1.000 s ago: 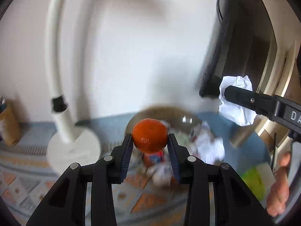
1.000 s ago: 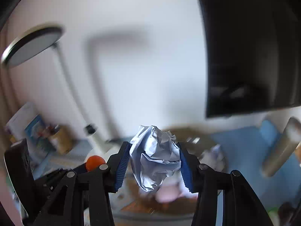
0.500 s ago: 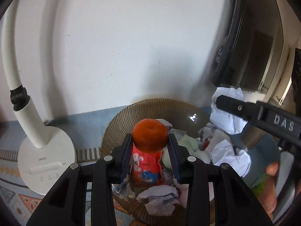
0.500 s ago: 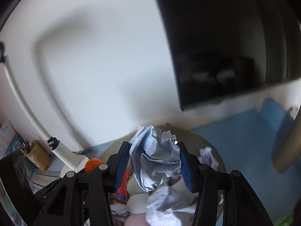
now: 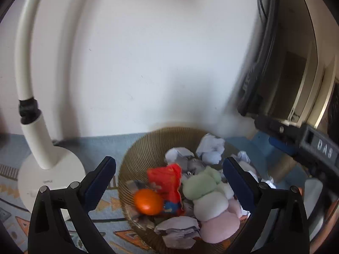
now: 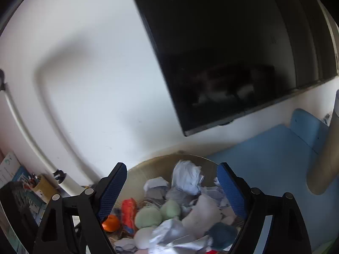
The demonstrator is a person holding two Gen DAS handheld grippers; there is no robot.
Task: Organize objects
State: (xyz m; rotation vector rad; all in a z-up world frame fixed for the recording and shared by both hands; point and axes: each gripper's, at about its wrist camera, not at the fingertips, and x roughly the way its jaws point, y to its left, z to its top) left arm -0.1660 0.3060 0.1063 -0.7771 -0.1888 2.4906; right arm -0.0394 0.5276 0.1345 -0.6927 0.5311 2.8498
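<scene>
My left gripper (image 5: 169, 182) hangs over the woven basket (image 5: 135, 158), its jaws opening with nothing between them. The orange (image 5: 148, 201) lies loose in the basket beside a red snack packet (image 5: 167, 186). In the right wrist view my right gripper (image 6: 172, 182) is also above the basket (image 6: 148, 167), jaws opening and holding nothing. The crumpled white paper ball (image 6: 186, 176) rests on the pile near the far rim. The orange (image 6: 111, 222) shows at the lower left, behind the left finger. Soft green, white and pink balls and more crumpled paper fill the basket.
A white desk lamp (image 5: 48, 175) stands left of the basket on a patterned mat. A dark monitor (image 6: 233, 53) hangs against the wall behind. To the right are a blue mat (image 6: 264, 158) and a beige cylinder (image 6: 326, 158). A pen cup (image 6: 43, 185) sits far left.
Both grippers were shut, the left on the orange and the right on the paper ball. Both have sunk toward the basket and opened; the orange and the paper ball now lie in it.
</scene>
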